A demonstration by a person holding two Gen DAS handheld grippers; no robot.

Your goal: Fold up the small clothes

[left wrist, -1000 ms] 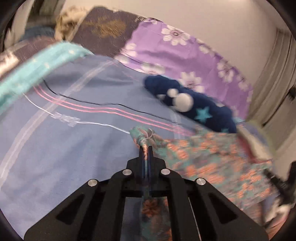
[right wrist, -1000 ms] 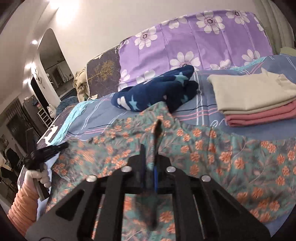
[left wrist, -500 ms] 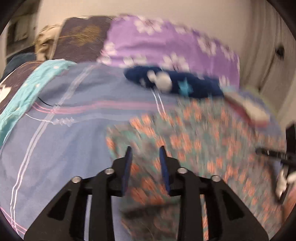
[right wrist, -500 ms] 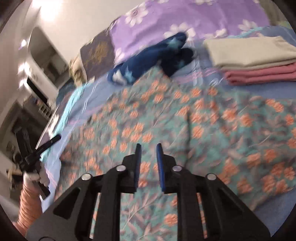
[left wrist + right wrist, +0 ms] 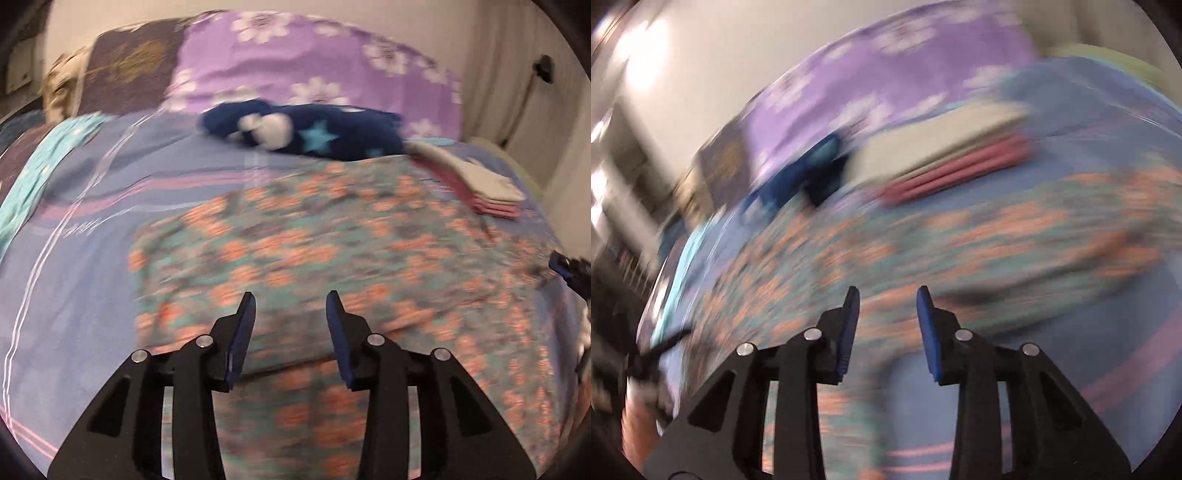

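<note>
Lying flat crosswise on bedsheet (image 5: 92,295): floral garment (image 5: 332,251).

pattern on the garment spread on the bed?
Teal with orange flowers, on the garment; clearest in the left wrist view.

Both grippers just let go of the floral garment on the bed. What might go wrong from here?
1. The floral garment lies rumpled, with a raised ridge near the left gripper; folding now may lock creases in.
2. Its far edge sits close to the navy star fleece and the folded stack; a sweep might disturb them.
3. The right gripper, jaws opening and empty, views heavy blur, so regrasping may miss.
</note>
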